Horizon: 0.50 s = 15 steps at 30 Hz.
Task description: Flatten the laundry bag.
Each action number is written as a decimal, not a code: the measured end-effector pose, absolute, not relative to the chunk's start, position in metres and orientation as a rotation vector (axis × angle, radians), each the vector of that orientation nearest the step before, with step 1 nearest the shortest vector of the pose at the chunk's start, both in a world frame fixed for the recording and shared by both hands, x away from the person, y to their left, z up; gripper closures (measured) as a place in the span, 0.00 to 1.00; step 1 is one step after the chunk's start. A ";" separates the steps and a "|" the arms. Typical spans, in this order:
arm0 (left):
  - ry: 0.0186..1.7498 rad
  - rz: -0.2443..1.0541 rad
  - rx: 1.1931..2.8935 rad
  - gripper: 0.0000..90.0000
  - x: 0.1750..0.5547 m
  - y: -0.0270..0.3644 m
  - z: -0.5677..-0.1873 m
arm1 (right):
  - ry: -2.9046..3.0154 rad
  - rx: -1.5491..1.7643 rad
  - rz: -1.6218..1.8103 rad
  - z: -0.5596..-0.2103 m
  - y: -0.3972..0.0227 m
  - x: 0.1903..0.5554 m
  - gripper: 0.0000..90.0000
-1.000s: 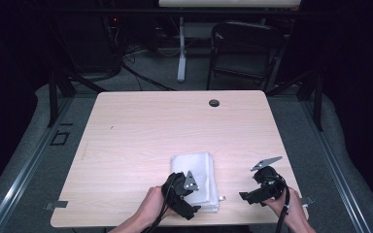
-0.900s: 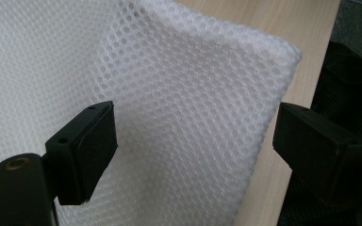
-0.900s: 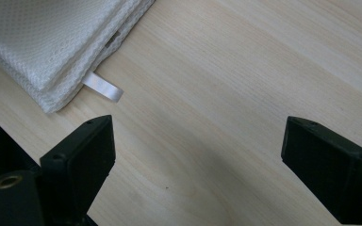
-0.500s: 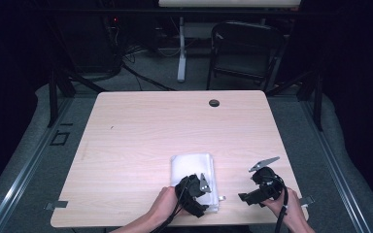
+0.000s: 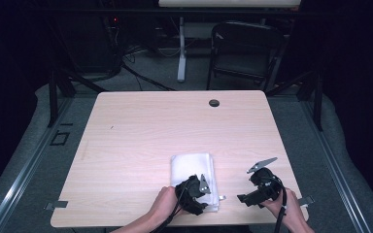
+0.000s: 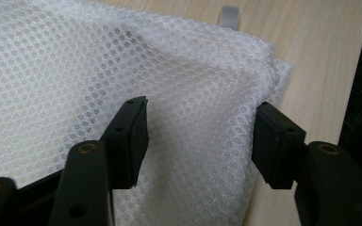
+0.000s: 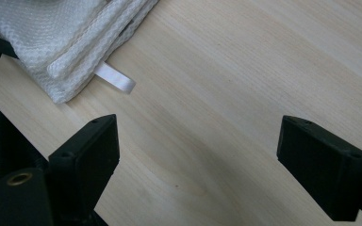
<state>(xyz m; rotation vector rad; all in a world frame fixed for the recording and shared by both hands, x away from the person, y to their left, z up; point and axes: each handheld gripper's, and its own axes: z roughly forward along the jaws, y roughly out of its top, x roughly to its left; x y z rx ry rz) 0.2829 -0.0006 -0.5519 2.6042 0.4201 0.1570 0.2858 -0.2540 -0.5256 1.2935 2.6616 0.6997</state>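
A folded white mesh cloth lies near the front edge of the wooden table. My left gripper rests low on the cloth's near right corner. In the left gripper view its jaws have just been closing, and the left gripper straddles a strip of the cloth: one pad lies on the mesh, the other stands at the folded edge. No clear pinch shows. My right gripper hovers to the right of the cloth. The right gripper is open over bare wood, with the cloth and its white tag ahead.
A round cable hole sits near the table's far edge. A dark chair and a white post stand behind the table. The table's front edge runs just beside both hands. Dark floor surrounds the table.
My left gripper has moved right and down onto the cloth's near corner, and its jaws have narrowed around the mesh. The right gripper has stayed where it was.
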 end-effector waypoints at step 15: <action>0.430 0.062 2.581 0.76 0.291 0.006 -0.553 | 2.693 1.276 0.654 -0.529 -0.248 0.286 0.24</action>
